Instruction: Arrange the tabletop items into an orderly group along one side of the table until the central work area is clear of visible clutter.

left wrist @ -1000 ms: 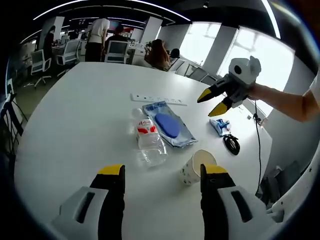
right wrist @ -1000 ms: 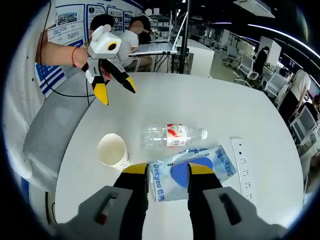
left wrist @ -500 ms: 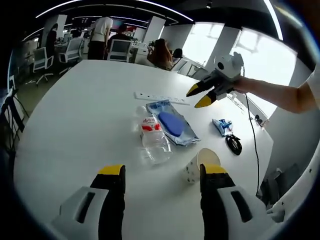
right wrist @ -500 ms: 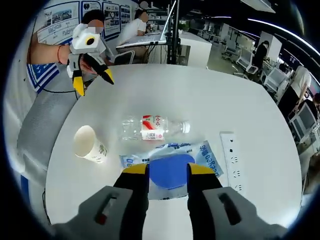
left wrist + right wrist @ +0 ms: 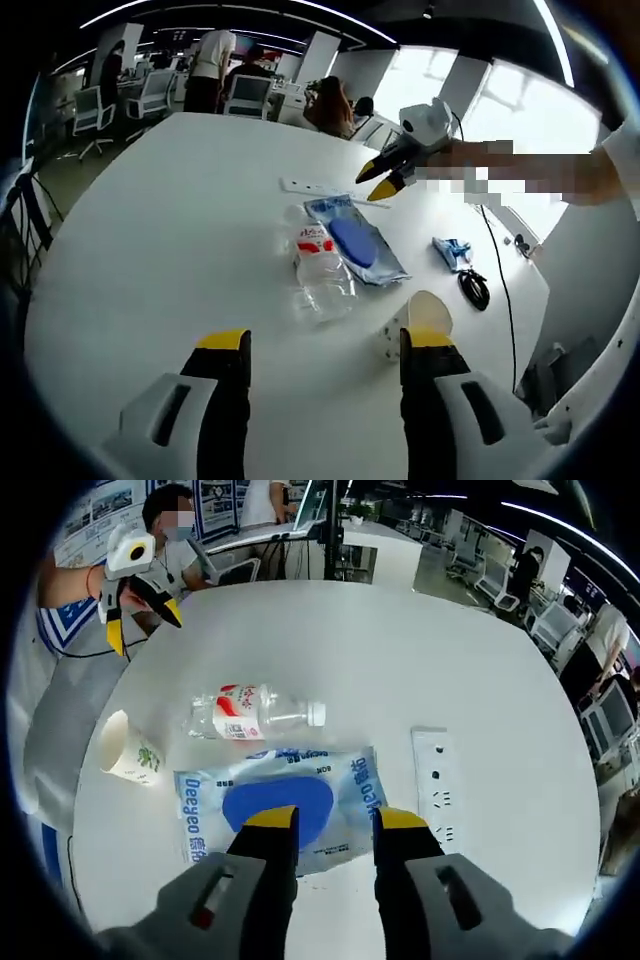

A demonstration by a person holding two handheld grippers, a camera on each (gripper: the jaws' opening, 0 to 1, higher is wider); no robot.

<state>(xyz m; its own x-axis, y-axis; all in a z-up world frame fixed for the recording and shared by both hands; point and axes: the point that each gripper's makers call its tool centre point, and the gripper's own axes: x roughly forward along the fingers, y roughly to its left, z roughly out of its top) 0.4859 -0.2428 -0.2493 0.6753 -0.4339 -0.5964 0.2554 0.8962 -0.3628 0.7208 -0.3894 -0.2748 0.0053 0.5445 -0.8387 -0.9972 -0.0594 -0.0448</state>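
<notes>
An open-plan office surrounds a round white table [image 5: 400,660]. The right gripper [image 5: 322,820], jaws parted and holding nothing, hovers over a blue-and-clear plastic packet [image 5: 285,805] lying just beyond its tips; a water bottle [image 5: 250,712] lies past the packet, a tipped paper cup [image 5: 125,750] to its left, a white power strip [image 5: 438,785] to its right. The left gripper [image 5: 322,345], likewise spread and empty, has the cup [image 5: 415,322] by its right finger, with the bottle [image 5: 322,268] and packet [image 5: 355,238] farther ahead.

Open-plan office, desks [image 5: 262,92], swivel chairs [image 5: 88,108], wall posters [image 5: 215,498]
</notes>
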